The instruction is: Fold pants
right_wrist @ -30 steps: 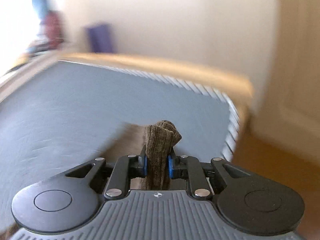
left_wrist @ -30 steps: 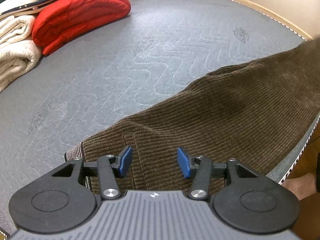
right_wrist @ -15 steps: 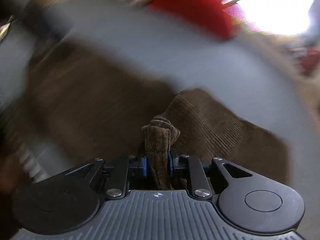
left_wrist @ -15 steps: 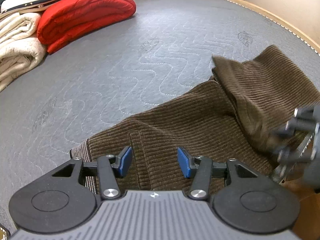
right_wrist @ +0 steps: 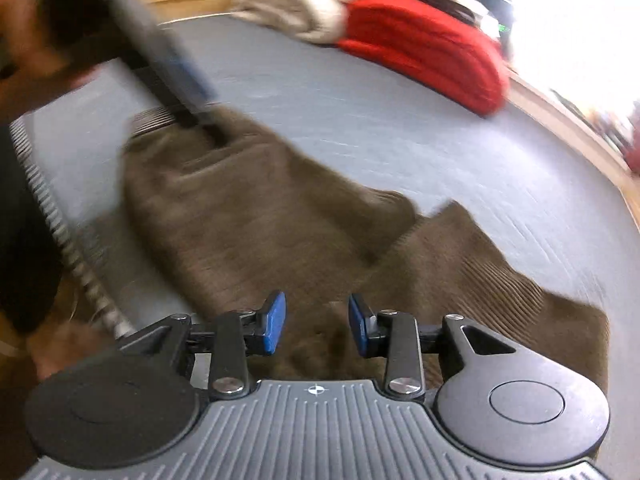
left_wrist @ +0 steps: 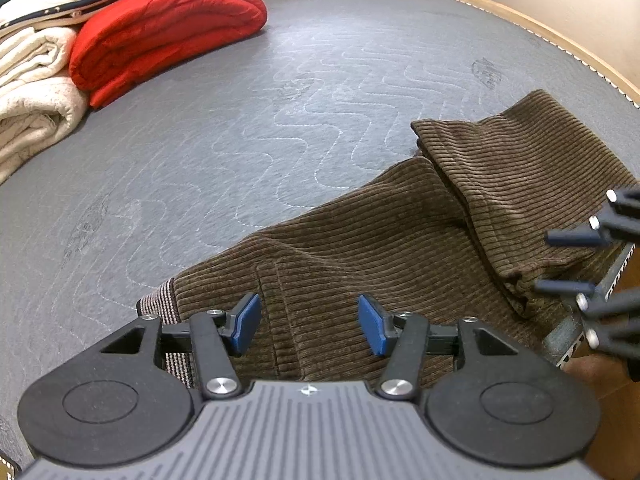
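Observation:
Brown corduroy pants (left_wrist: 380, 240) lie on the grey mattress (left_wrist: 240, 140) near its front edge, with the leg end (left_wrist: 520, 168) folded back over the rest. My left gripper (left_wrist: 308, 324) is open and empty, hovering over the waistband end (left_wrist: 160, 300). My right gripper (right_wrist: 316, 324) is open and empty just above the folded leg end (right_wrist: 460, 256). It also shows at the right edge of the left wrist view (left_wrist: 580, 264). The left gripper appears blurred in the right wrist view (right_wrist: 180, 76).
A folded red blanket (left_wrist: 160, 28) and cream blankets (left_wrist: 32, 92) are stacked at the far left of the mattress. A wooden bed frame (left_wrist: 520, 28) runs along the far edge. The mattress edge (left_wrist: 572, 340) drops off at the right front.
My right gripper swung the leg end over onto the pants, then opened and let it go. The left gripper stayed open over the waistband.

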Action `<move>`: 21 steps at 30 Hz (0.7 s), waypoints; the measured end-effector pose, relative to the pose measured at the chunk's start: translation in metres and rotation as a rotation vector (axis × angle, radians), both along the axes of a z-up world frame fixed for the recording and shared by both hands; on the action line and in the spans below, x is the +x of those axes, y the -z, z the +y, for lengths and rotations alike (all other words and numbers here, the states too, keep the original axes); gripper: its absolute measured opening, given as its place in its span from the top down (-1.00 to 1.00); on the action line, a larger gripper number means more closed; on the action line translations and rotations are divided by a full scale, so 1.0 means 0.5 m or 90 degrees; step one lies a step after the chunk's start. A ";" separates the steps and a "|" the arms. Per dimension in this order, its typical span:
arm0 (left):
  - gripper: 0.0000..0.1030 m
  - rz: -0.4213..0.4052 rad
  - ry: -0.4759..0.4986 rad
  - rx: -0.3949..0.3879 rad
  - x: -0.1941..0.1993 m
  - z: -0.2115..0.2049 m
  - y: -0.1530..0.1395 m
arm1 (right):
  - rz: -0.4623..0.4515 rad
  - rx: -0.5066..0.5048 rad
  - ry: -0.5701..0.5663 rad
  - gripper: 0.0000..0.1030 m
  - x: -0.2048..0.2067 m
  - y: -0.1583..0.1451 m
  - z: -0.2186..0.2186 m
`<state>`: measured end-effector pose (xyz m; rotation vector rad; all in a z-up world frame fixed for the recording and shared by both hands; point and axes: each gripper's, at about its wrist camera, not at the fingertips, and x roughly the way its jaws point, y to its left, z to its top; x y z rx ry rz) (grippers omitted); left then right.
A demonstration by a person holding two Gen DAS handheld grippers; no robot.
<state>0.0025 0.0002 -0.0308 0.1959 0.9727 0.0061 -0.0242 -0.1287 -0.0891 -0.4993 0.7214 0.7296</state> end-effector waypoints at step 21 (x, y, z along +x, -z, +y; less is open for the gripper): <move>-0.17 0.001 0.031 0.002 0.017 -0.030 0.001 | 0.196 -0.058 -0.188 0.86 -0.031 0.071 -0.059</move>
